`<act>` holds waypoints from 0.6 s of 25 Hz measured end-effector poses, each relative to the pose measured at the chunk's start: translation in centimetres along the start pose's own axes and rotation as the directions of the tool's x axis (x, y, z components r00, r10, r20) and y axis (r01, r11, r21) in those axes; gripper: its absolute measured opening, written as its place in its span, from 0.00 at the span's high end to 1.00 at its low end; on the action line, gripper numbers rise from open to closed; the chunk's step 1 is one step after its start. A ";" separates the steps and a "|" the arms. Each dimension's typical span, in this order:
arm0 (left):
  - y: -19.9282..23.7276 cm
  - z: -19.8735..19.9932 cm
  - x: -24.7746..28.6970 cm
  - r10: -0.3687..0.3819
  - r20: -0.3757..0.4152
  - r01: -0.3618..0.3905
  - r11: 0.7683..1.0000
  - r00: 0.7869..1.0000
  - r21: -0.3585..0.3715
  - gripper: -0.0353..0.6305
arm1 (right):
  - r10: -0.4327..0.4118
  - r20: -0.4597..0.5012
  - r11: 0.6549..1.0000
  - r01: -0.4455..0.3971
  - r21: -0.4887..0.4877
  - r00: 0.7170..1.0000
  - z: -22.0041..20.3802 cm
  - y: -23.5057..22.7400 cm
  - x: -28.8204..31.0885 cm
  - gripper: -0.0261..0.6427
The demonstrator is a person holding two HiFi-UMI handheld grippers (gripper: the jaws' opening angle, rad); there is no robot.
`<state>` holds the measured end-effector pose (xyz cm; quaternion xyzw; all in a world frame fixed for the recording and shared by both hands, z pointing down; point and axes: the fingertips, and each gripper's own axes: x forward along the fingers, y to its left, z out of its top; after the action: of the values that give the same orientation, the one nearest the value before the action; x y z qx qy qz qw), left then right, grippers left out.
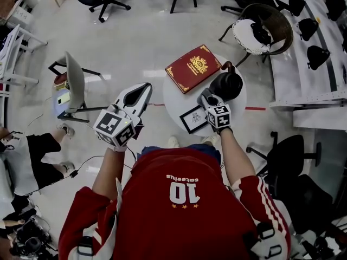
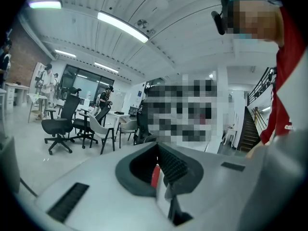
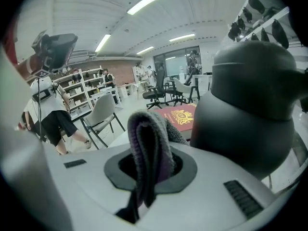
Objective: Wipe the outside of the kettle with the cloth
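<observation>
Right tongs (image 3: 151, 166) clamping grey cloth (image 3: 148, 131) beside black kettle (image 3: 250, 109), left tongs (image 2: 159, 170) closed, empty, red shirt (image 1: 177, 199) numbered 10

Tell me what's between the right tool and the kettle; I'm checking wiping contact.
The grey cloth the right tool grips, seen in the right gripper view.

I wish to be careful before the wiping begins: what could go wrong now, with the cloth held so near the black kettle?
1. The left claw hangs off the table, shut and empty, so nothing steadies the kettle; a push from the cloth in the right claw might slide or tip it.
2. The kettle stands near the small table's rim, beside the red book; a sideways wipe could push either off.
</observation>
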<state>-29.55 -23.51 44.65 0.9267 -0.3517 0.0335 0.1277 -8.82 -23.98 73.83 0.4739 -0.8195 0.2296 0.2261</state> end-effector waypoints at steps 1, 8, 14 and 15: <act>0.1 0.1 -0.1 0.002 0.004 -0.002 1.000 1.000 0.003 0.94 | 0.003 0.007 1.000 -0.003 -0.006 1.000 0.4 0.1 0.1 0.89; 0.2 0.4 -1.1 0.019 0.022 -0.019 1.000 1.000 0.000 0.94 | 0.014 0.047 0.999 -0.011 -0.049 0.999 3.1 0.7 -0.6 0.89; -0.8 1.3 -1.6 0.014 0.057 -0.015 1.000 0.998 0.006 0.94 | 0.030 0.100 0.994 -0.020 -0.106 0.995 6.1 2.0 -2.9 0.89; -1.1 1.4 -1.8 0.012 0.062 -0.012 1.000 0.998 0.009 0.94 | 0.033 0.110 0.993 -0.020 -0.118 0.993 6.6 2.3 -3.4 0.89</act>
<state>-30.21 -21.95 42.80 0.9258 -0.3608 0.0072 0.1125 -10.30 -24.58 66.18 0.4610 -0.8491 0.1573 0.2043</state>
